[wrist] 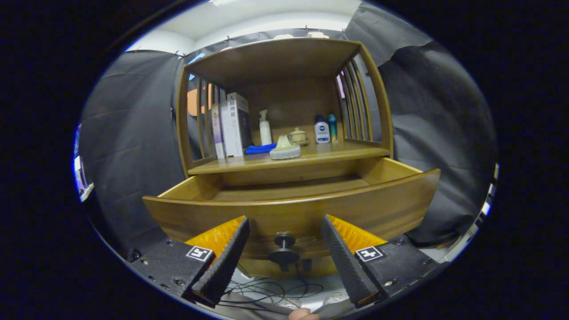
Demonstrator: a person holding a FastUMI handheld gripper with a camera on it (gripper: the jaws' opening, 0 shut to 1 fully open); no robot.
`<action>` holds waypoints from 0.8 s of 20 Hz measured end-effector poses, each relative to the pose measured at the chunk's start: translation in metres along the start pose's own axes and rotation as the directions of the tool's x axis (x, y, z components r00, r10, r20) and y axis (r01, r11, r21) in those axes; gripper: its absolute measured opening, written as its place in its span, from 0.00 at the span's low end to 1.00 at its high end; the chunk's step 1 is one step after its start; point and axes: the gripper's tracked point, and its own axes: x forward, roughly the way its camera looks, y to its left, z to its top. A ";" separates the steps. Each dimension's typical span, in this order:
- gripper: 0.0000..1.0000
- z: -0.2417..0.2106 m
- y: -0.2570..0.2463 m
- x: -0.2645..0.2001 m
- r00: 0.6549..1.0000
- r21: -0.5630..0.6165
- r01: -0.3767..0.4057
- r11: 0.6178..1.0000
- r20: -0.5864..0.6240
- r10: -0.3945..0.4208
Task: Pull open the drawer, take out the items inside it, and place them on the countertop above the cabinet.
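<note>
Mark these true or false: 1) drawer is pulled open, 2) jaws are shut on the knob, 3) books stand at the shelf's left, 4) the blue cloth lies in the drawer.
1) True: the drawer is pulled out.
2) False: the gripper is open, jaws apart either side of the knob, not pressing it.
3) True: the books stand upright at the countertop's left.
4) False: the blue cloth lies on the countertop beside the books.
</note>
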 end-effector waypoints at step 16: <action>1.00 -0.010 -0.007 0.016 0.995 -0.161 0.085 0.983 0.064 -0.075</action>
